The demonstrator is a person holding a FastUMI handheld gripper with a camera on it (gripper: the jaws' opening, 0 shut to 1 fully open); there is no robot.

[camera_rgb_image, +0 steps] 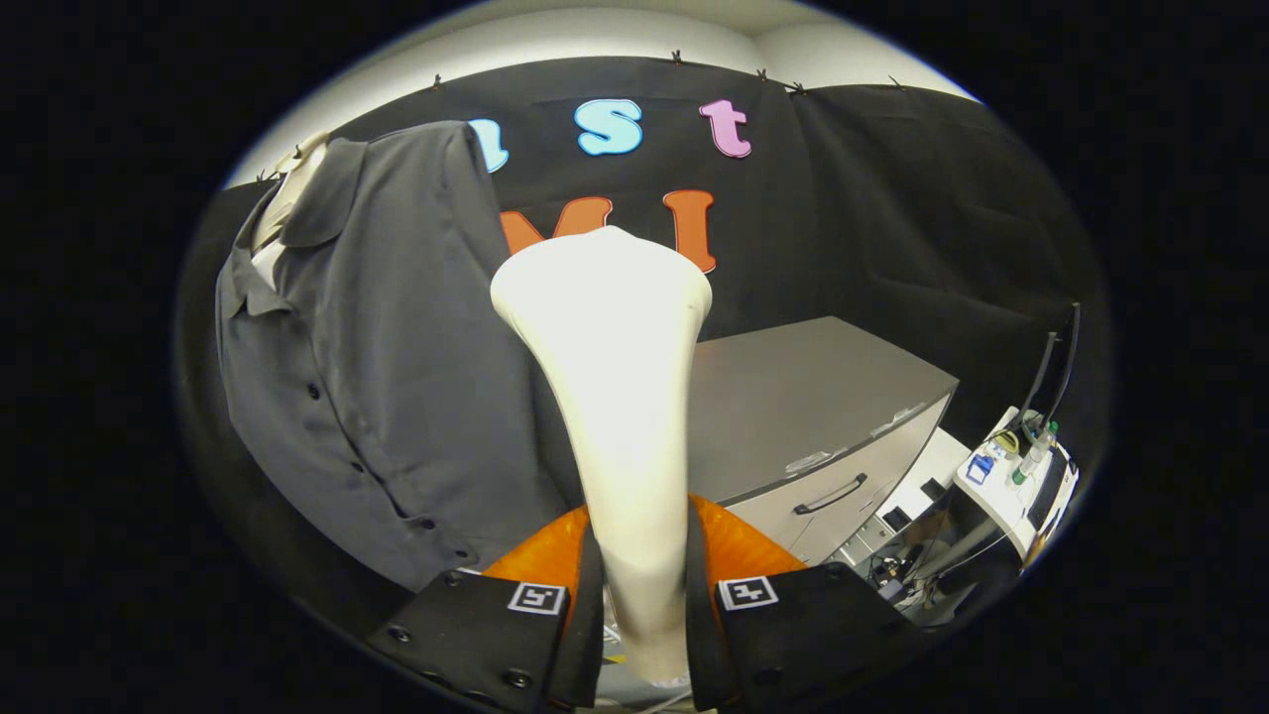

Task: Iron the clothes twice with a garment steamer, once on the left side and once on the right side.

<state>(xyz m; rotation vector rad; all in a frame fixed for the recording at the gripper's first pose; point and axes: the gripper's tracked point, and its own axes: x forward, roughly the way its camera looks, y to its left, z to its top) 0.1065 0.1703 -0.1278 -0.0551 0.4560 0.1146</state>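
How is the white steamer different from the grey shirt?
The smooth white garment steamer is hard and pale; the dark grey button-up shirt is soft, dark cloth. The steamer stands between the claw's fingers, which press on its handle; the shirt hangs free beside it, against the black cloth wall, apart from the claw. The steamer flares wide at its head; the shirt spreads broad and flat. Both are upright.

The scene is seen from a camera set on the gripper (639, 595), looking forward along its two fingers. The steamer (615, 397) pinched between them is very near, the shirt (377, 377) is close beyond, and the cabinet (803, 407) is farther off.
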